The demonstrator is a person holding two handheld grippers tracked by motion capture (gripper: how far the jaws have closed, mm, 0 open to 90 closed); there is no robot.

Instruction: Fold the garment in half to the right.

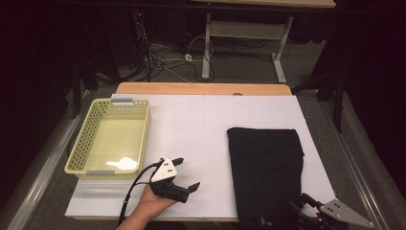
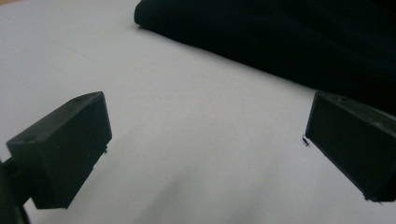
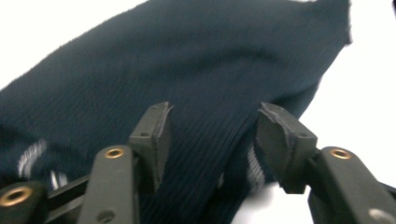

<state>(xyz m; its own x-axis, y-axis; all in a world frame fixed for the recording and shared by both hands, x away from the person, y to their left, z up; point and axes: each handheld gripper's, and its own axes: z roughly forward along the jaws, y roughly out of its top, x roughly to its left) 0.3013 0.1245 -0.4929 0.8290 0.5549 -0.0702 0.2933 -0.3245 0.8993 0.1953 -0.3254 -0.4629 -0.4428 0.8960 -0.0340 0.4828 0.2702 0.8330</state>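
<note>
At the far left of the white-covered tabletop [image 1: 201,120] sits your pale yellow perforated plastic basket [image 1: 91,134], with what looks like a small white spoon-shaped object [image 1: 123,164] lying at its near end; the glare there is strong, so take that as a guess.

Just right of the basket, your left claw [image 1: 186,175] hovers low over bare tabletop with its jaws wide apart and nothing between them. In the left gripper view the folded cloth lies well ahead of it.

Further right, the black ribbed knit cloth [image 1: 265,167] lies flat as a folded rectangle, its near edge reaching the front edge of the tabletop. Your right claw [image 3: 210,140] is at that near right corner, jaws partly apart and poised over the ribbed fabric; the pads do not press on it, so it grips nothing.

Risks from here:
- If you close the right claw on the top layer alone, the fold may open and the cloth drag askew.
- The cloth's near edge sits at the front edge of the tabletop, so a pull toward you could slide it off.
- A shallow pinch on soft knit can slip out of the jaws.
- With the left claw well away, nothing steadies the far side.

I can read no brand, label or writing anywhere.
</note>
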